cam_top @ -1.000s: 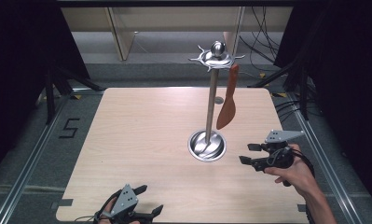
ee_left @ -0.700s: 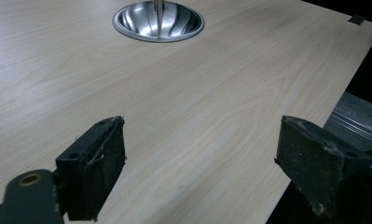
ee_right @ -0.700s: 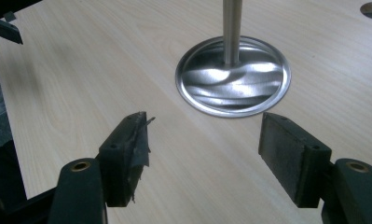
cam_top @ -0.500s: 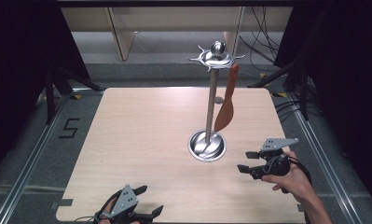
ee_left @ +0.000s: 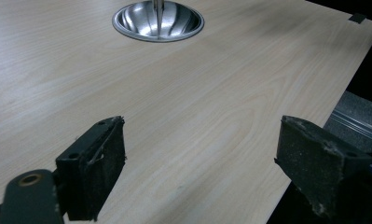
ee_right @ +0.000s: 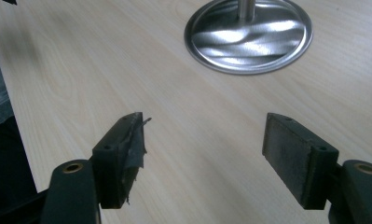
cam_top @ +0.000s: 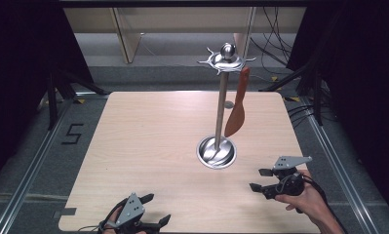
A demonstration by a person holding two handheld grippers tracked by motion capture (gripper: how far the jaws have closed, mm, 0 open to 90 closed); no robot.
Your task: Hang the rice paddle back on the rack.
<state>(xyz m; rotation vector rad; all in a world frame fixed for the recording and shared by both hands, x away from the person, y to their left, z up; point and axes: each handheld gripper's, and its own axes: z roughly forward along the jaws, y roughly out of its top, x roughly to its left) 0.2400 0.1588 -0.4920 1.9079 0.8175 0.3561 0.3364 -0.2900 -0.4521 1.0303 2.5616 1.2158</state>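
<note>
The orange-brown spatula (cam_top: 237, 106) hangs blade down from one of the short arms of the steel utensil stand (cam_top: 222, 102). It dangles just beside the pole, on the side toward the right edge of the counter (cam_top: 133, 146), its blade tip well above the stand's round dished base (cam_top: 216, 152). Hung that way it swings free and touches nothing below, and the wide base, set right of the counter's middle, keeps the tall pole upright.

The right hand-held gripper (cam_top: 258, 179) sits low near the counter's near right corner, pointing toward the left edge and well apart from the spatula. Its jaws have just been opening and stand wide apart with nothing between them, so I judge the hanging is done and the hand is pulling clear. In the right gripper view its pads (ee_right: 130, 149) frame bare wood, with the base (ee_right: 248, 39) beyond. The left hand-held gripper (cam_top: 158, 209) rests at the near edge, left of middle, jaws also spread and empty, seemingly just parked.

How the spatula's handle catches on the arm is too small to make out in the high view. Both gripper views cut the stand off just above the base (ee_left: 158, 21). The person's left hand is mostly cut off by the bottom of the high view.
</note>
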